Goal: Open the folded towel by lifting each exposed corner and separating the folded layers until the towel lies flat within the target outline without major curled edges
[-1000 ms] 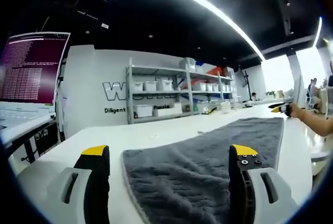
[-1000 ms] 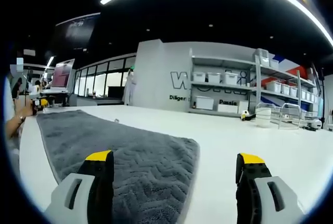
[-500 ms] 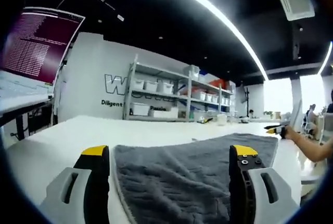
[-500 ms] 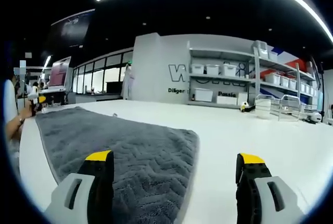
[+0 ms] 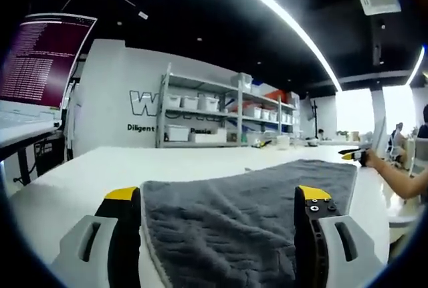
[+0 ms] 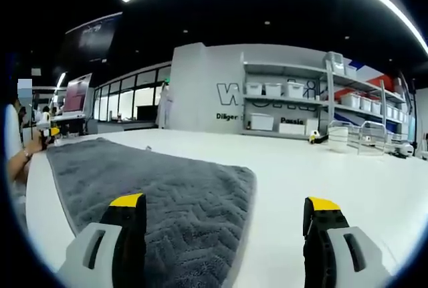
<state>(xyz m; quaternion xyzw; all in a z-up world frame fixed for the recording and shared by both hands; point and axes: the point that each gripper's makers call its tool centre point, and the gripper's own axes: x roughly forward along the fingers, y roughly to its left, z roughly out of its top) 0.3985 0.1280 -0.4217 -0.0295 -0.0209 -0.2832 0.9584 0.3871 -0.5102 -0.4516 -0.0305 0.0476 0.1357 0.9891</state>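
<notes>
White tabletop (image 5: pixel 80 174) under a dark ceiling with a bright strip light (image 5: pixel 281 17), shelving with bins (image 6: pixel 281 111) against the far wall, a monitor (image 5: pixel 40 61) off to one side.

Left gripper (image 5: pixel 218 201): jaws spread wide, nothing held, standing low over the near end of the grey towel (image 5: pixel 254 208), whose corner lay just beside the left-hand jaw in the left gripper view. Right gripper (image 6: pixel 227 211): likewise wide open and empty, low over the opposite end, one jaw over the towel (image 6: pixel 154 188) and the other over bare table (image 6: pixel 321 168). Another person's hand with a yellow-tipped tool (image 5: pixel 358 156) near the towel's far edge.

Judged well advanced: towel spread out long and seemingly in a single layer, edges lying down with no obvious curl or folded-over corner. No target outline made out on the surface, so placement within it could not be confirmed. Probably left: a check of the corners, perhaps a small smoothing or tug to square the cloth, then withdrawal.
</notes>
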